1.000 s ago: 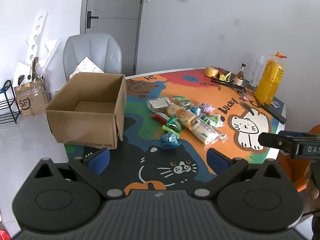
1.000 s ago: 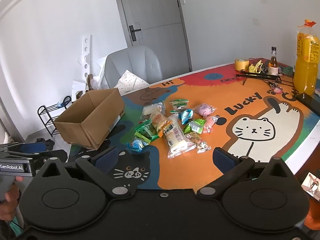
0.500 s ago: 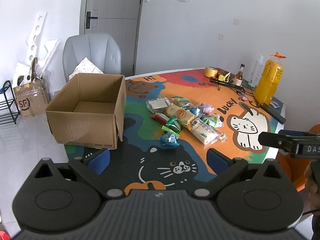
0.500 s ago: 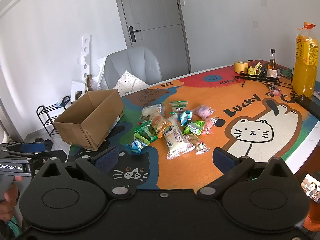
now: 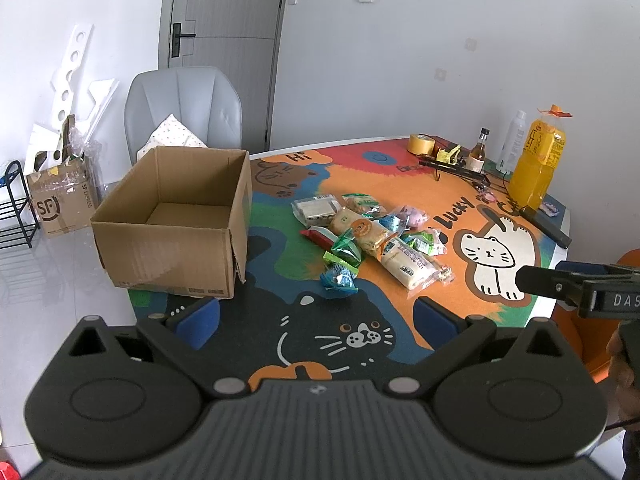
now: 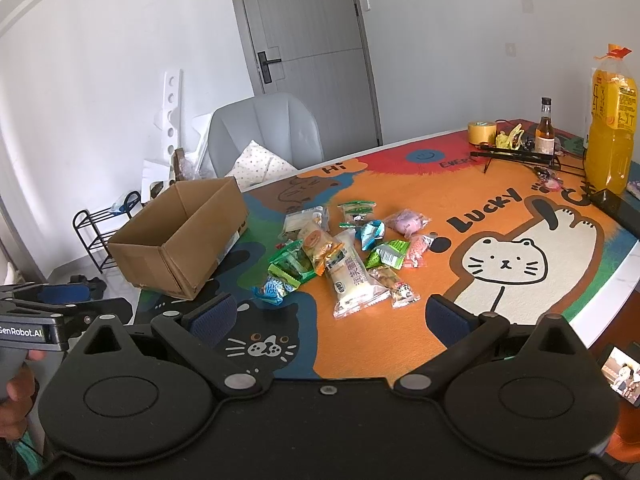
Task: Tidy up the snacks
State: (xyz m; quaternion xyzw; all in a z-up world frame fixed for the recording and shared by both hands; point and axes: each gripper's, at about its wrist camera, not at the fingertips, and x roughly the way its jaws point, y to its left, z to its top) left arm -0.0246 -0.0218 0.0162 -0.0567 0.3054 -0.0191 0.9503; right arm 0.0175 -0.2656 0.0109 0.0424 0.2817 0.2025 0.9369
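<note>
A pile of wrapped snacks (image 5: 372, 236) lies in the middle of the colourful cat-print table mat (image 5: 280, 280); it also shows in the right wrist view (image 6: 340, 256). An open, empty cardboard box (image 5: 176, 216) stands at the table's left edge, seen too in the right wrist view (image 6: 180, 248). My left gripper (image 5: 316, 320) is open and empty, over the near table edge, short of the pile. My right gripper (image 6: 328, 316) is open and empty, near the front of the pile; its side shows in the left wrist view (image 5: 580, 284).
A yellow juice bottle (image 5: 538, 164), a small brown bottle (image 5: 478, 156), a tape roll (image 5: 422, 144) and a black stand (image 5: 456, 170) sit at the far right. A grey chair (image 5: 184, 112) stands behind the box. A shoe rack (image 6: 100, 236) is on the floor.
Both grippers have drifted back and up slightly, so the table looks a little farther away. Nothing on the table has moved.
</note>
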